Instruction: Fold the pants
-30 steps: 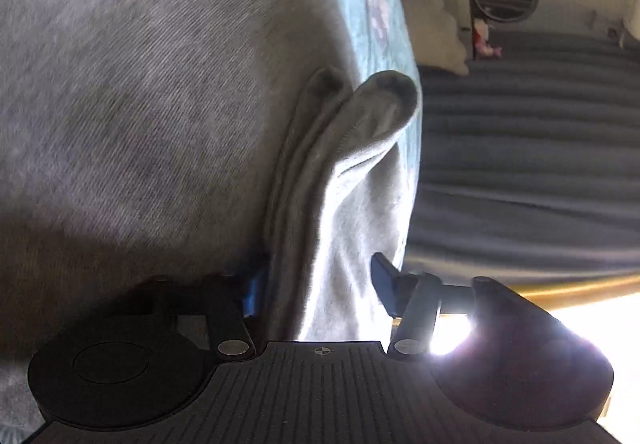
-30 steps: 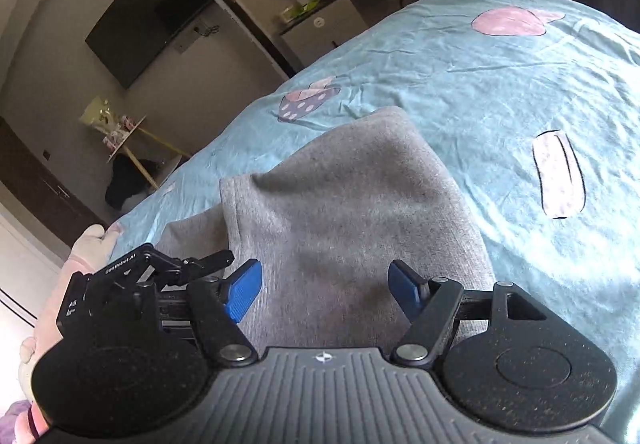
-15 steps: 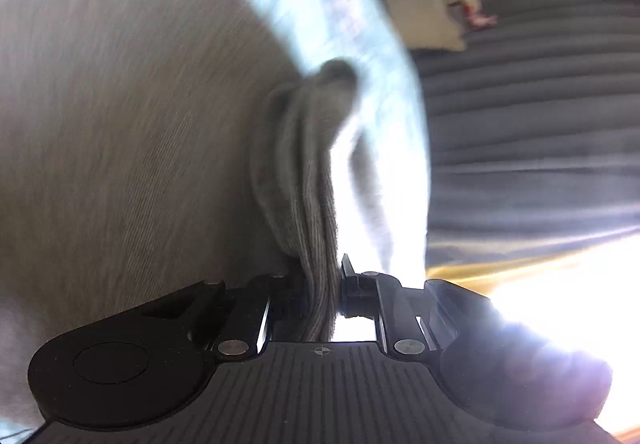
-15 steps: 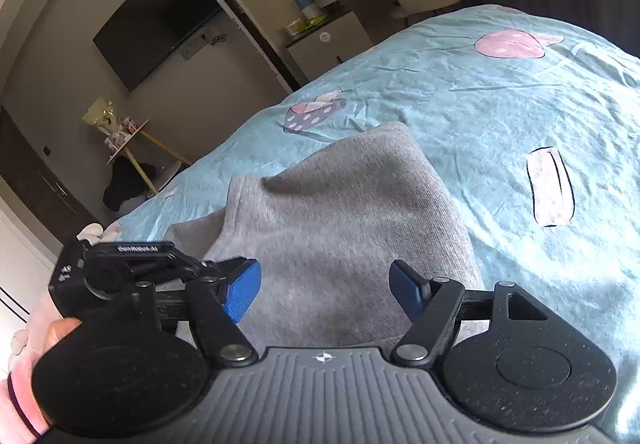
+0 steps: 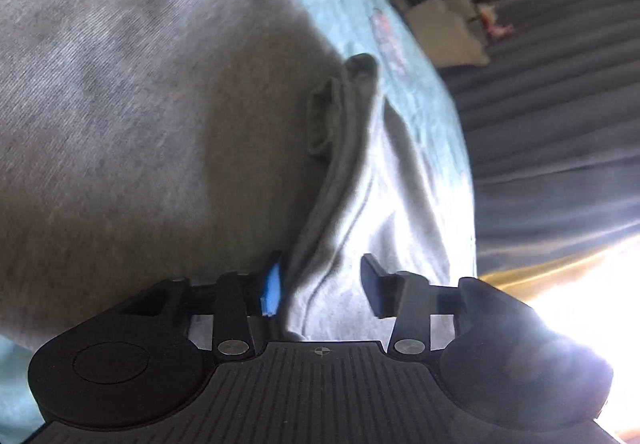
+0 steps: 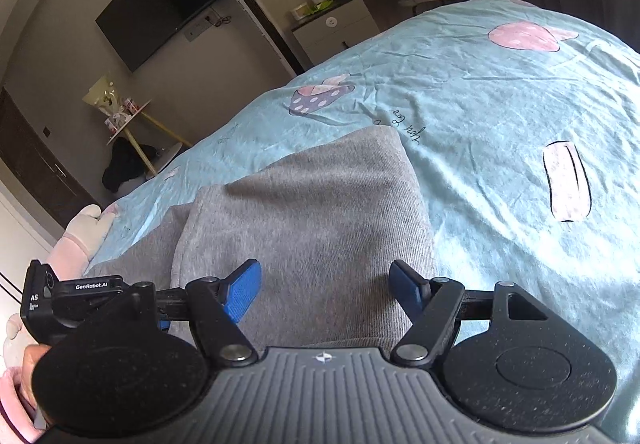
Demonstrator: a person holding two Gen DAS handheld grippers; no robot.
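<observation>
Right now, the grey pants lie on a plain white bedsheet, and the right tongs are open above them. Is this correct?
Not quite. The bedsheet is light blue with printed pictures, not plain white, as the right wrist view shows. The rest holds: the grey pants lie on it, and the right tongs are open above them.

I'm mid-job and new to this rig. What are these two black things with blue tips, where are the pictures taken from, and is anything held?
Each picture comes from a camera on a hand-held two-finger gripper, looking forward along its fingers. In the left view, the left gripper has its jaws opening, with a bunched fold of the grey pants between them, no longer pinched. In the right view, the right gripper hovers open over the folded pants, holding nothing. The pants lie on a light blue bedsheet.
</observation>
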